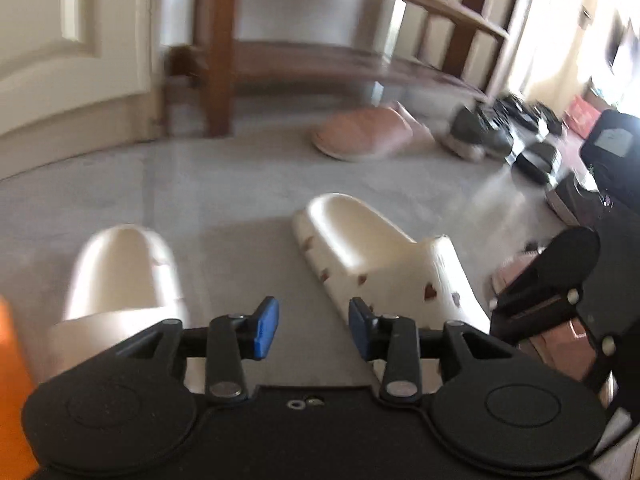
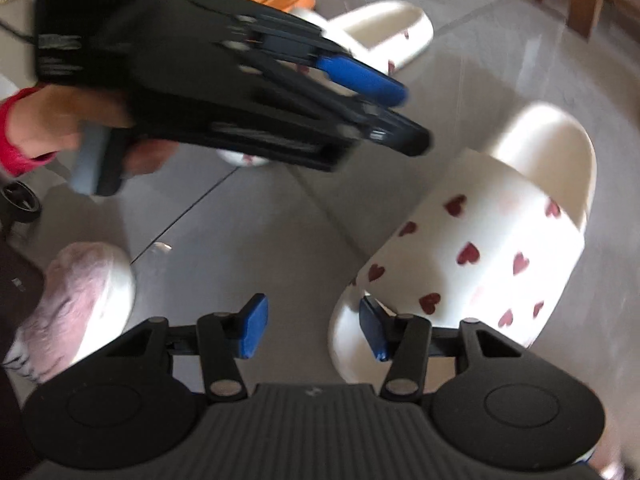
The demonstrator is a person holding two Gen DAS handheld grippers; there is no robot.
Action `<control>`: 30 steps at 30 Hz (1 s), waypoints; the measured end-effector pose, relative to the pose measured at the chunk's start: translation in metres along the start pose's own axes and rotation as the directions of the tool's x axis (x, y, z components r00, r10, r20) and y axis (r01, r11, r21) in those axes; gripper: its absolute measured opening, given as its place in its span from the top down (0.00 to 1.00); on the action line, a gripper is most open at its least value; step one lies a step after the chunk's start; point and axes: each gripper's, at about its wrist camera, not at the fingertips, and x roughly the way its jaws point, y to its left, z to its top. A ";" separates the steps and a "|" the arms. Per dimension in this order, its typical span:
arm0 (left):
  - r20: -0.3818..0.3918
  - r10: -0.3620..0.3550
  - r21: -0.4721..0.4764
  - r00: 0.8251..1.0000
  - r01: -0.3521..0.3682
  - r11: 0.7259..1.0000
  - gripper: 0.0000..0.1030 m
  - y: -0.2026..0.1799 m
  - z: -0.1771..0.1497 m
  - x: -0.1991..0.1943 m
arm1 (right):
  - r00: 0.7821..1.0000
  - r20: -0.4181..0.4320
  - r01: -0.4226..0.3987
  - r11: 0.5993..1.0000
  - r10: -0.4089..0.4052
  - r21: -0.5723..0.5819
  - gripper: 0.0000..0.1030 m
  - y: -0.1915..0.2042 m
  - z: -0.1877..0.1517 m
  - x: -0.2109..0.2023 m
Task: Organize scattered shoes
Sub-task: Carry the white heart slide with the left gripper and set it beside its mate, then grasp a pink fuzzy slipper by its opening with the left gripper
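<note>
Two white slides with red hearts lie on the grey floor. In the left wrist view, one slide (image 1: 124, 276) is at the left and the other (image 1: 384, 256) at the right; my left gripper (image 1: 313, 328) is open and empty, low between them. In the right wrist view, my right gripper (image 2: 313, 326) is open and empty, its right pad beside the near slide's (image 2: 476, 248) toe edge. The other slide (image 2: 384, 32) lies farther back. The left gripper (image 2: 376, 108) crosses above the floor in that view, held by a hand.
A wooden shoe rack (image 1: 360, 40) stands ahead by a white door (image 1: 72, 40). Pink slippers (image 1: 364, 134) and dark shoes (image 1: 480, 132) lie in front of it. A fluffy pink slipper (image 2: 76, 300) is at left in the right wrist view. Orange footwear (image 2: 280, 0) lies at the back.
</note>
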 end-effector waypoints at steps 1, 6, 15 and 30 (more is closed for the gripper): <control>0.002 0.003 -0.016 1.000 -0.003 1.000 0.62 0.004 -0.004 -0.006 | 1.000 0.002 -0.011 1.000 0.011 -0.001 0.47 0.000 0.002 -0.003; 0.044 0.002 -0.080 0.999 0.002 0.997 0.62 0.010 -0.015 -0.020 | 0.997 0.082 -0.006 1.000 0.003 0.028 0.47 -0.008 -0.005 -0.050; 0.118 -0.041 -0.078 0.992 0.050 0.996 0.62 0.002 -0.004 -0.031 | 0.955 0.066 0.284 0.956 -0.289 0.072 0.47 -0.060 -0.011 -0.051; 0.226 0.033 -0.086 0.974 -0.014 0.996 0.51 0.009 -0.001 -0.073 | 0.976 0.114 0.201 0.970 -0.186 -0.136 0.46 -0.025 0.062 -0.003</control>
